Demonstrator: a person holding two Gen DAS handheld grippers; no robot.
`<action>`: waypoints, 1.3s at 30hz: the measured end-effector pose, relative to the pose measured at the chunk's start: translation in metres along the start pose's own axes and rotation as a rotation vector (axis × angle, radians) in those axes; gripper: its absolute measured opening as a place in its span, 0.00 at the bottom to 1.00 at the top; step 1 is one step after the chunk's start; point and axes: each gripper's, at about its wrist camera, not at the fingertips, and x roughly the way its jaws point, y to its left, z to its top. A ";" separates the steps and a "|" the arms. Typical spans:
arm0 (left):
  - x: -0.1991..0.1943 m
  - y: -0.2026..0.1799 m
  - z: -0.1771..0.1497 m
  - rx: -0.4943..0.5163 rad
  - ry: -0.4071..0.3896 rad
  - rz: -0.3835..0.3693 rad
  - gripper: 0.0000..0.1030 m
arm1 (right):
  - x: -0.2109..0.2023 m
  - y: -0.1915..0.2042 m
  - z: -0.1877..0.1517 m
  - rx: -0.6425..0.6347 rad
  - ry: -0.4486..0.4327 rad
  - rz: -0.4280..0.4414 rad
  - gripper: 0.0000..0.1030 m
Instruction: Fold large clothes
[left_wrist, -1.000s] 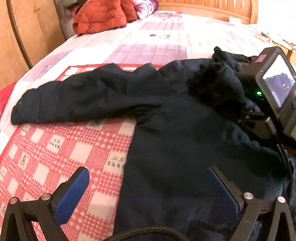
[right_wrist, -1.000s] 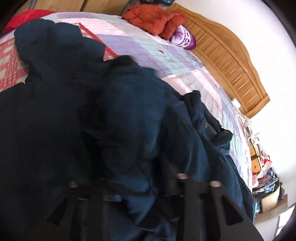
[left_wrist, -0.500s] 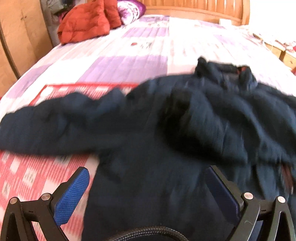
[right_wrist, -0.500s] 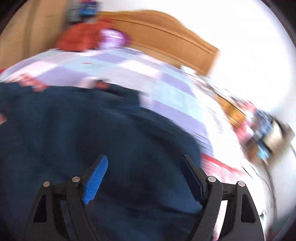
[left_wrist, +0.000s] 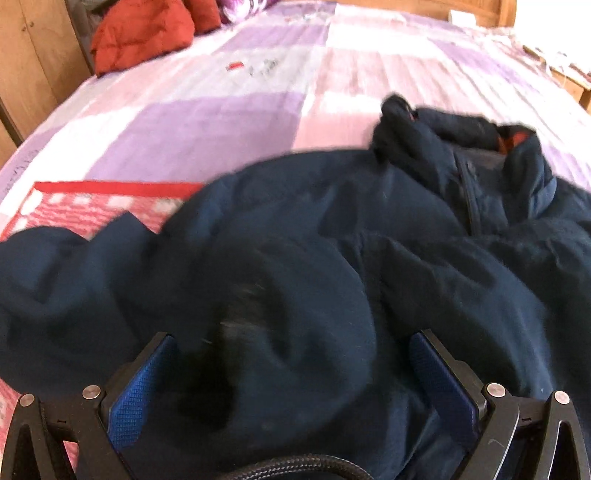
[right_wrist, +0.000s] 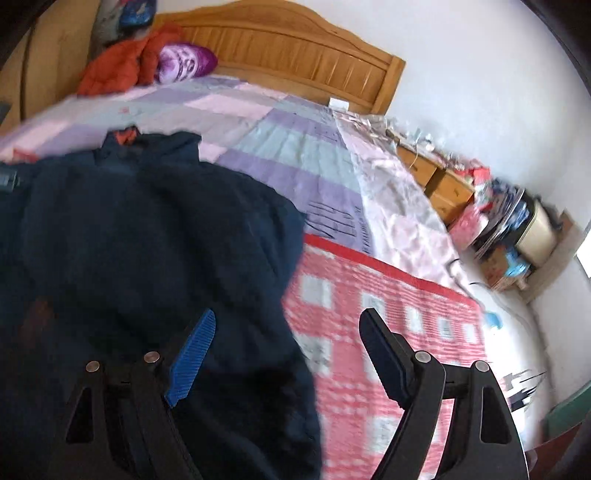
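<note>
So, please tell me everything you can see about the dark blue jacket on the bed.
The dark blue jacket looks padded and soft, with a stand-up collar showing orange-red lining and a front zipper. It lies rumpled, front up, across the bed, partly on a red checked blanket and the purple quilt. One sleeve stretches out to the left in the left wrist view. Neither gripper holds it.

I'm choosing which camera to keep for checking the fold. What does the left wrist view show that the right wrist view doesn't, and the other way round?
Only the left wrist view: the left claw, open above the navy jacket, and the jacket's sleeve stretched out to the left.

Only the right wrist view: the right claw, open over the jacket's right edge, the wooden headboard, and the cluttered bedside drawers.

Both: the jacket with its orange-lined collar, the red checked mat, the purple patchwork bedspread and the orange-red coat.
</note>
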 end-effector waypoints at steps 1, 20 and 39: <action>0.003 -0.002 -0.002 -0.003 0.007 0.003 1.00 | 0.005 0.000 -0.003 -0.023 0.021 0.002 0.81; 0.004 -0.060 -0.007 0.064 0.012 0.011 1.00 | 0.061 -0.065 -0.030 0.281 0.154 0.070 0.65; 0.021 -0.093 0.018 0.122 -0.027 -0.085 1.00 | 0.097 0.082 0.097 0.043 0.039 0.196 0.59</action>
